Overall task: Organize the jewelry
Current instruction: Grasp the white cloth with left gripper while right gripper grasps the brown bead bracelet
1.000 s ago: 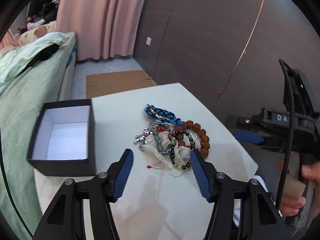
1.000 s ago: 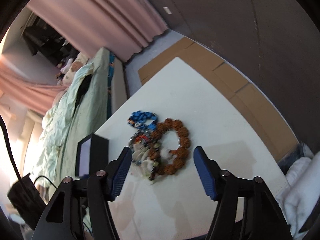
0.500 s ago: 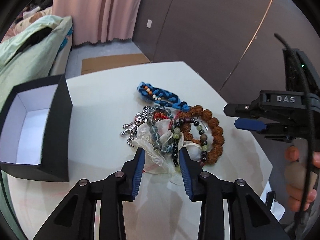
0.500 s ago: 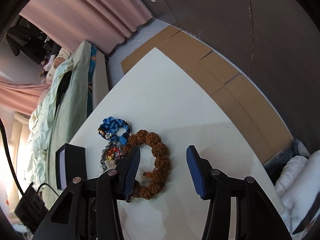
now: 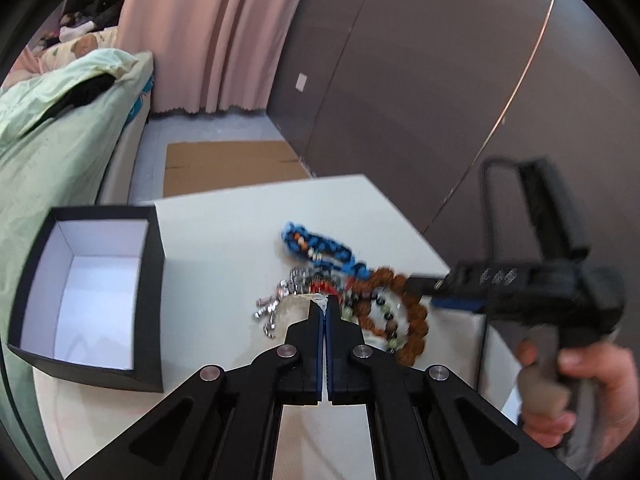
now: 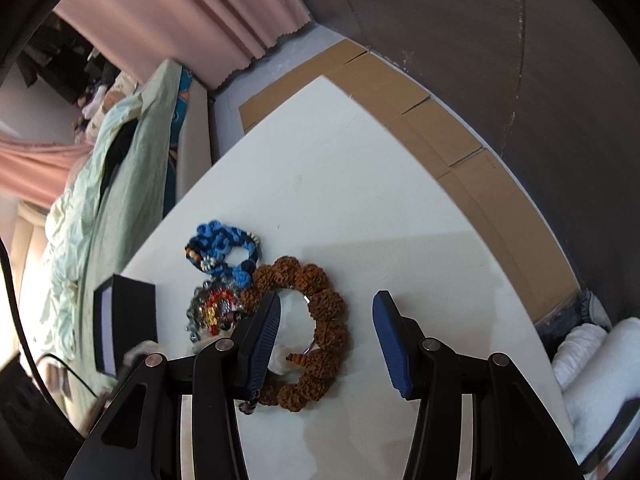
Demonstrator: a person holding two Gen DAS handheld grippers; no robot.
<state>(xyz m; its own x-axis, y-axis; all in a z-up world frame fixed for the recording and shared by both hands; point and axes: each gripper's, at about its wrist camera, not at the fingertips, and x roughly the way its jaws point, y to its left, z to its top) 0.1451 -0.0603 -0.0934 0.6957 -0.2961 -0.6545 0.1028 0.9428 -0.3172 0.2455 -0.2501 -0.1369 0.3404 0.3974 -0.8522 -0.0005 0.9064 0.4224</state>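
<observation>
A heap of jewelry lies on the white table point(image 5: 224, 240): a blue braided bracelet point(image 5: 320, 250) point(image 6: 220, 248), a brown knobbly bead bracelet point(image 5: 416, 312) point(image 6: 328, 320), a dark bead string point(image 5: 384, 308) and a silver chain with a charm point(image 5: 272, 308). My left gripper point(image 5: 324, 304) is shut at the near edge of the heap, and a sliver of white wrapper point(image 5: 318, 300) shows pinched at its tips. My right gripper point(image 6: 326, 304) point(image 5: 436, 292) stands open low over the brown bracelet. It straddles the right arc of the ring and its pads do not press on it.
An open black box point(image 5: 154, 300) point(image 6: 132, 320) with a white inside stands at the table's left. A person's hand point(image 5: 576, 384) holds the right gripper's handle. A bed with a green quilt point(image 5: 60, 120) is on the left, flat cardboard point(image 5: 228, 168) lies on the floor, and a dark wall stands behind.
The left gripper's jaws went from wide apart to shut at the white wrapper by the heap. The right gripper came down closer over the brown bracelet, with its jaws a little narrower.
</observation>
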